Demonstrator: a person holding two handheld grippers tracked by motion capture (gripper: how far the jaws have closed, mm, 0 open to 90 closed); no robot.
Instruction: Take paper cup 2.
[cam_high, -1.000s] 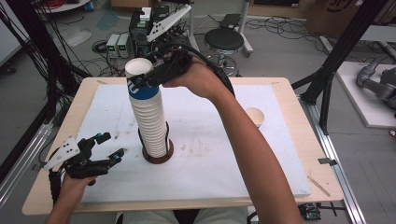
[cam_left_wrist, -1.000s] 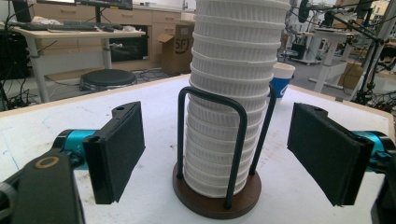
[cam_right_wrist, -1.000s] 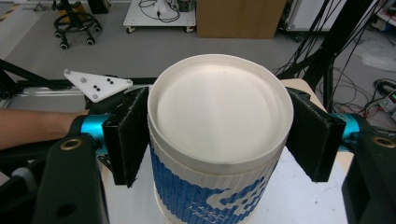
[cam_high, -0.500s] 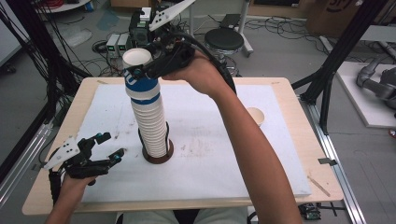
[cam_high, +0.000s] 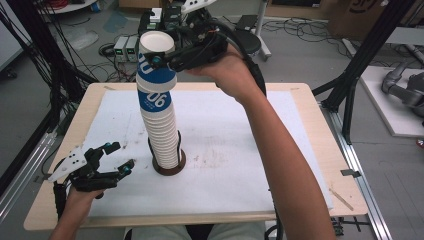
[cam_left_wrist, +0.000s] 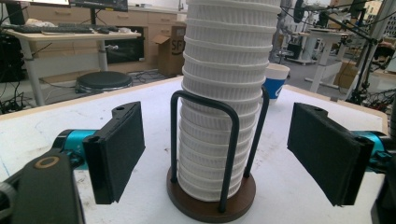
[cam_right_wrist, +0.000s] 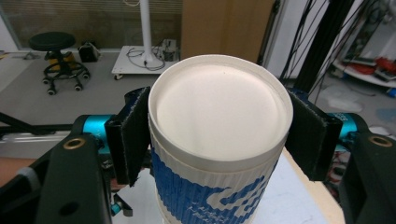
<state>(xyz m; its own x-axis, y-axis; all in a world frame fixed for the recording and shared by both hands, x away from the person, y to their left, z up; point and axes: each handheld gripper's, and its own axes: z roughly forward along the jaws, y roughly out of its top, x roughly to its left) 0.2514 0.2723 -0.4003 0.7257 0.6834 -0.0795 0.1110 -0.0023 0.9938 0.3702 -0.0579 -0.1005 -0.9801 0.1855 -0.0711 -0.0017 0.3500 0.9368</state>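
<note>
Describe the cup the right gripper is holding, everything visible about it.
The top cup is an upside-down ribbed paper cup, blue with white printed markings and a white band at its flat, recessed base, which faces up. It sits upright, nested over the tall stack of white cups standing in a wire-and-wood holder on the table. The right gripper clamps it with a black pad pressed on either side just below the base.

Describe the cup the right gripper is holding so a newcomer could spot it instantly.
On the white-covered table a tall stack of upturned paper cups rises from a round brown stand. The topmost cup, clamped by the right gripper, is blue and white, above plain white rims.
</note>
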